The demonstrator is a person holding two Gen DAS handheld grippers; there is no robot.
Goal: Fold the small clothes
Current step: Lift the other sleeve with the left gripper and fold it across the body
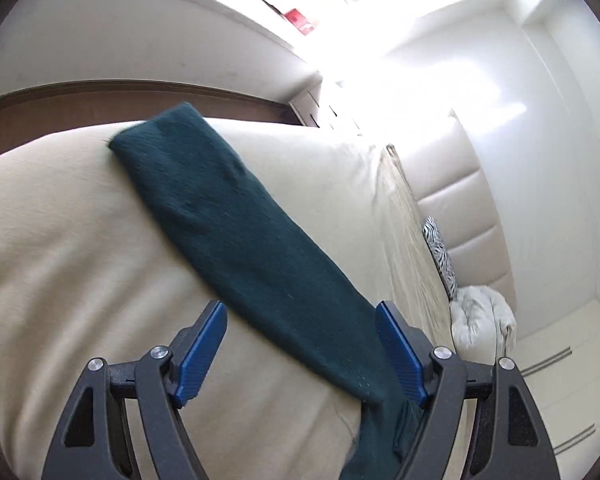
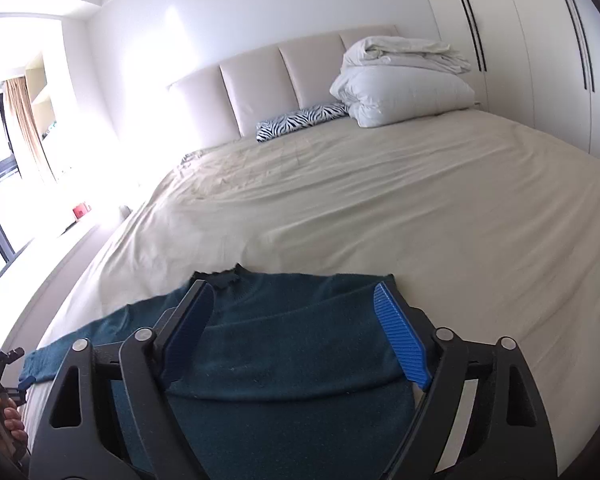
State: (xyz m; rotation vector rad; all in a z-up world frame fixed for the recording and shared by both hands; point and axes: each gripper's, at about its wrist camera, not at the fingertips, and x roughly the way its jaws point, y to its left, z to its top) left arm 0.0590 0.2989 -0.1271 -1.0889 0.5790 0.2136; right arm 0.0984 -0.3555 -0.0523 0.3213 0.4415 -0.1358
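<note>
On the bed (image 2: 380,200), near its foot edge, the dark green garment (image 2: 284,344) lies flat on the beige sheet. Left gripper (image 1: 300,352) jaws spread over a sleeve, pinching nothing; right gripper (image 2: 300,332) jaws spread above the body, clear of cloth.

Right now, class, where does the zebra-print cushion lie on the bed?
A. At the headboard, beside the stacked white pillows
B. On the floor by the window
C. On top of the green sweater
A: the zebra-print cushion lies against the headboard, beside the stacked white pillows.
</note>
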